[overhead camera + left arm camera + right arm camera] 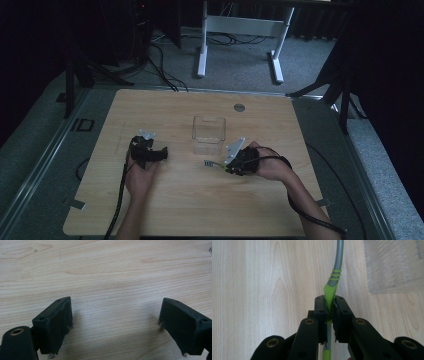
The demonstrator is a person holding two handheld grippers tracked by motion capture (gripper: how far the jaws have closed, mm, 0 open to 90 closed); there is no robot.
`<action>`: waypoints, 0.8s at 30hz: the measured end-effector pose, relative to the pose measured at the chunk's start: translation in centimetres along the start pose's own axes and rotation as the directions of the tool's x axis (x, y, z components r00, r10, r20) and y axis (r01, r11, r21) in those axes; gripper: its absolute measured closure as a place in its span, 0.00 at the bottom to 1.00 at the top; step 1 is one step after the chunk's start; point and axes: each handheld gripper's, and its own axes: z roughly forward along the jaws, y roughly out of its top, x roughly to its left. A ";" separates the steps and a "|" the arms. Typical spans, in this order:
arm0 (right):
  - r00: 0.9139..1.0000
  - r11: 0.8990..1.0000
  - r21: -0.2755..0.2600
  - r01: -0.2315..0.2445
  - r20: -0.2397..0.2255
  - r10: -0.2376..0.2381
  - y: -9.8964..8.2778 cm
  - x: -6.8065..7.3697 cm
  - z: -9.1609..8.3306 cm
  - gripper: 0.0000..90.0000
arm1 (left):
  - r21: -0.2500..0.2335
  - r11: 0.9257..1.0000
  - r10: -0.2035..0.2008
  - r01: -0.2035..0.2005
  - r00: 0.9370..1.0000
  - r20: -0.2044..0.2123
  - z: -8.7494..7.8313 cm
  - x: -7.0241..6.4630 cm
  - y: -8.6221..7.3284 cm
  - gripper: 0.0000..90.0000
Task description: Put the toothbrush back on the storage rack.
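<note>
clamping a slim green-and-grey plastic toothbrush (pixel 333 282), the right gripper (pixel 330 305) jaws sit closed on it; left gripper (pixel 115 322) jaws spread wide, empty, over the pale wooden table (pixel 105 272).

table (pixel 150 210): light wood, grey disc (pixel 239 107) near far edge | floor: grey carpet, white desk legs (pixel 202 50), black cables (pixel 162 70)

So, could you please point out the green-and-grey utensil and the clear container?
green-and-grey utensil (pixel 336 270): right gripper view, on its grey shaft.
clear container (pixel 208 131): high view, on its front wall.
</note>
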 end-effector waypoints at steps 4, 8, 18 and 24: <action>0.999 0.999 -0.028 -0.043 0.029 0.044 -0.1 -0.1 -0.2 0.92 | 0.000 1.000 0.000 0.000 1.000 0.000 0.0 0.0 0.0 0.13; 0.996 0.996 -0.050 -0.069 0.052 0.072 -0.2 -0.2 -0.3 0.92 | 0.000 1.000 0.000 0.000 1.000 0.000 0.0 0.0 0.0 0.13; 0.988 0.987 -0.099 -0.124 0.079 0.132 -0.5 -0.5 -0.6 0.92 | 0.000 1.000 0.000 0.000 1.000 0.000 0.0 0.0 0.0 0.13; 0.986 0.985 -0.106 -0.134 0.081 0.143 -0.6 -0.5 -0.5 0.92 | 0.000 1.000 0.000 0.000 1.000 0.000 0.0 0.0 0.0 0.13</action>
